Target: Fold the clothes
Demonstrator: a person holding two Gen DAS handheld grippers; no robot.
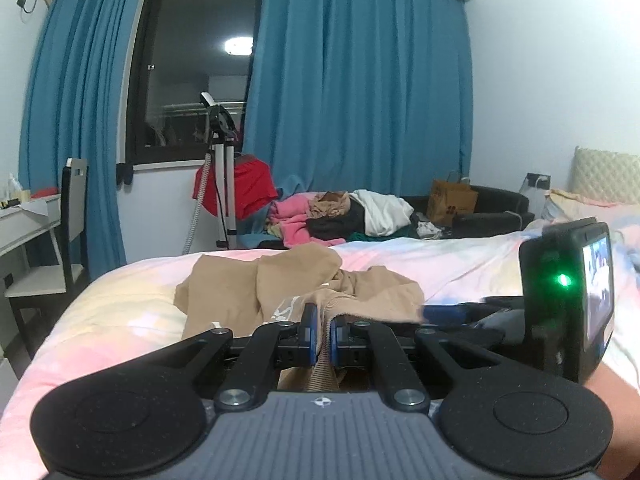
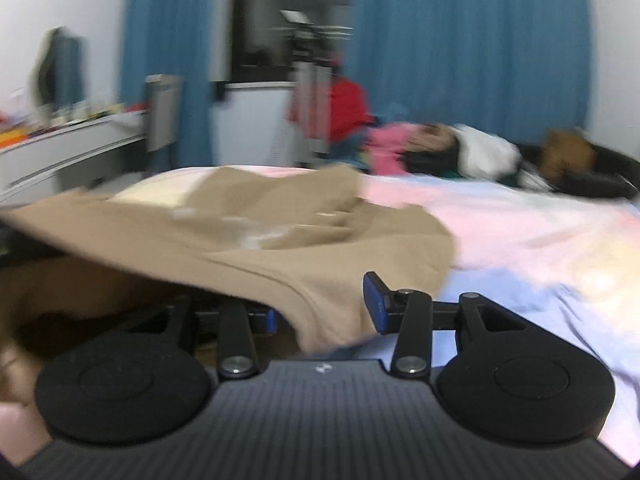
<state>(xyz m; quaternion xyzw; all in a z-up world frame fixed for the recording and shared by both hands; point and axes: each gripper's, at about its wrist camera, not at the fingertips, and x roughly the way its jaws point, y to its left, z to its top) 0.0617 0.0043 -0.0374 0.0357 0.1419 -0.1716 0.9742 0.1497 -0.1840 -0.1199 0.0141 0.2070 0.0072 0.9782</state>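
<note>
A tan garment (image 1: 288, 288) lies crumpled on the pastel bedsheet (image 1: 460, 264). My left gripper (image 1: 323, 330) is shut on a ribbed edge of this garment, which runs back between the blue pads (image 1: 309, 330). In the blurred right wrist view the same tan garment (image 2: 256, 236) drapes over the left finger of my right gripper (image 2: 324, 312). That gripper stands open, with the hem of the cloth hanging between its blue pads (image 2: 376, 304). The right gripper's body (image 1: 568, 300) shows at the right edge of the left wrist view.
A pile of clothes (image 1: 344, 212) in pink, black and white sits past the far side of the bed. A tripod (image 1: 224, 176) with a red garment (image 1: 248, 190) stands by the window. A chair (image 1: 68, 236) and desk (image 1: 24, 216) are at left, a paper bag (image 1: 452, 200) on a black sofa at right.
</note>
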